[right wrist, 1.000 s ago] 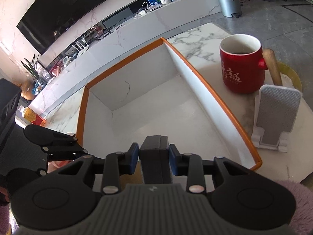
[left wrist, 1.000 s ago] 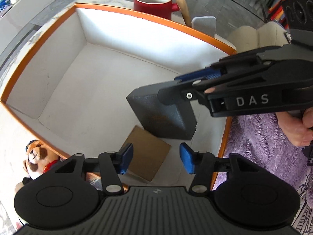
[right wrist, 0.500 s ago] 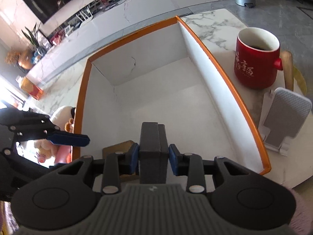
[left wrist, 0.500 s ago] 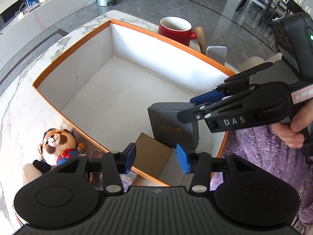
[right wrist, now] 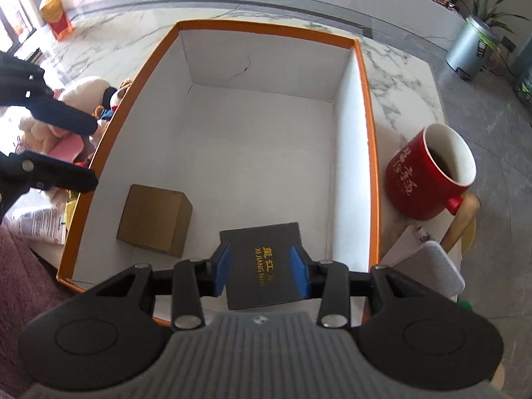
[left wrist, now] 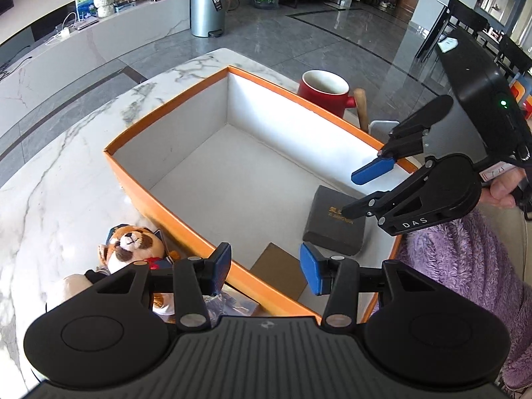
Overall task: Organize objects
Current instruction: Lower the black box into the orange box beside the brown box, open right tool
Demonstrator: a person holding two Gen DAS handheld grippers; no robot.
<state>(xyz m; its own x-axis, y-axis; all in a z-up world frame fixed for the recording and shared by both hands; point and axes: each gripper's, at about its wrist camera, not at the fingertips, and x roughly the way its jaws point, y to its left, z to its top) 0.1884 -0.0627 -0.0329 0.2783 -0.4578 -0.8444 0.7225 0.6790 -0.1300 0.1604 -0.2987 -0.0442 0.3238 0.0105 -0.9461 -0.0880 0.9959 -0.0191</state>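
Our right gripper [right wrist: 261,274] jaws have just been opening; the dark box [right wrist: 262,262], earlier clamped upright, now lies flat, released, low in the orange bin [right wrist: 370,153] beside the brown box [right wrist: 154,217]. Our left gripper [left wrist: 264,267] is half open, empty, free for the plush toy [left wrist: 131,244].

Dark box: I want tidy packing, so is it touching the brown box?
Apart. The right wrist view shows a strip of the bin floor between the dark box and the brown box.
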